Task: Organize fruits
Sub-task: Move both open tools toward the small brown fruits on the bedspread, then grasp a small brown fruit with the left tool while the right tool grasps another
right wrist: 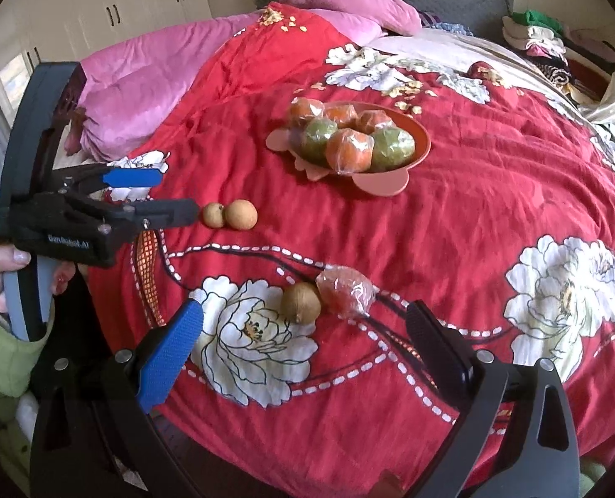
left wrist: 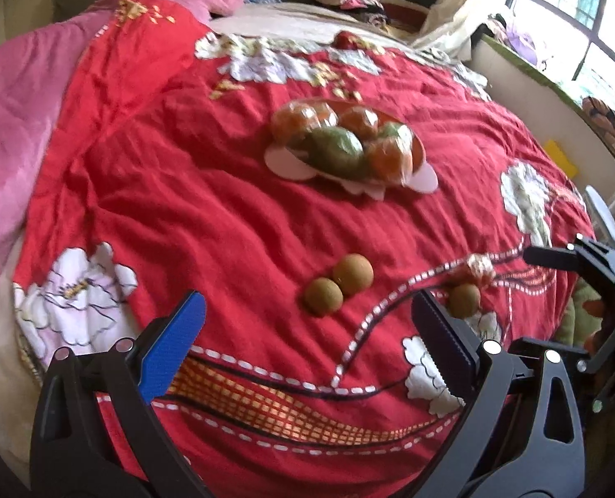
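On the red floral bedspread, both claws, left and right, are hovering released over loose brown round fruits, likely destined for the pink plastic plate of wrapped fruit.

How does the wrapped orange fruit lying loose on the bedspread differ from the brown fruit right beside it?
The wrapped orange fruit sits in crinkly clear plastic; the brown fruit is bare. The wrapped one is reddish-orange with an uneven outline from the film; the brown one is dull tan and smoothly round. The wrapped one looks slightly larger. Both lie on the red bedspread, outside the pink dish.
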The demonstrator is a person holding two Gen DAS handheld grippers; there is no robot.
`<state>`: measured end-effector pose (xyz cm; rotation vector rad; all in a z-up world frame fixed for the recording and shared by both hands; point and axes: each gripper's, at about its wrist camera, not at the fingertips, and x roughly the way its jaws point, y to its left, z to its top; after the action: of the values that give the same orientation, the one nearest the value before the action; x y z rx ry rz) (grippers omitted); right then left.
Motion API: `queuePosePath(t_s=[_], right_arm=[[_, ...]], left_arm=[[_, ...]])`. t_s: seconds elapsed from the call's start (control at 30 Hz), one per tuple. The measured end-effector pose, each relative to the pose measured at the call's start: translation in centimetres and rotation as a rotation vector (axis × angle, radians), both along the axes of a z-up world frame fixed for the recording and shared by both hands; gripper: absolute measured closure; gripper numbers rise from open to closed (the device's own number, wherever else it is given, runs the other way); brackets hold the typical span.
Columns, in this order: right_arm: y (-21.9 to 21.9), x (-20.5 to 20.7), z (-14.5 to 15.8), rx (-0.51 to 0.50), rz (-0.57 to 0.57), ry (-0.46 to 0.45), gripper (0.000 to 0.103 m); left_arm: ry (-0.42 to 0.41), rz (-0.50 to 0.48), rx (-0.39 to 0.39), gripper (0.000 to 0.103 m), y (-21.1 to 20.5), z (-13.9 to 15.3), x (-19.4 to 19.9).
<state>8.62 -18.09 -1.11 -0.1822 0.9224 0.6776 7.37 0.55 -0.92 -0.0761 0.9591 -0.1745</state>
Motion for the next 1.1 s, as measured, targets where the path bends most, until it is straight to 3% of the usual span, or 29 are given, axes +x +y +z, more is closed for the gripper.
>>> queuePosePath(t_s=[0.1,0.17,0.27,0.33,0.4,0.6,0.9,1.1], right_arm=[[0.0,-0.1,-0.4,-0.001,0.001,0.014,0.006],[0.1,-0.2,-0.6,0.001,0.008,0.023,0.009],[0.4,-0.4,-1.0,0.003,0.026,0.045,0.027],[0.6,-0.4,-1.3,0.005,0.031,0.057,0.03],[0.8,-0.2,-1.6,0.005,0.035,0.069,0.045],[1.2,0.5,-2.4,0.016,0.021,0.092,0.064],[2.0,1.6,-3.3,-0.004,0.012,0.077,0.079],[2.5,1.8,-3.4,-0.028,0.032,0.039,0.079]], left_arm=[[0.022,-0.013,-0.002,0.01,-0.3,-0.8,0.1],[0.026,-0.017,-0.005,0.018,-0.4,-1.1,0.2],[0.025,-0.021,-0.01,0.026,-0.3,-1.3,0.3],[0.023,-0.025,-0.012,0.034,-0.3,-1.3,0.3],[0.02,-0.034,-0.015,0.041,-0.4,-1.3,0.4],[0.017,-0.069,-0.015,0.054,-0.8,-1.5,0.8],[0.022,-0.091,-0.011,0.068,-0.9,-2.2,1.8],[0.033,-0.116,-0.037,0.076,-1.1,-2.6,2.1]])
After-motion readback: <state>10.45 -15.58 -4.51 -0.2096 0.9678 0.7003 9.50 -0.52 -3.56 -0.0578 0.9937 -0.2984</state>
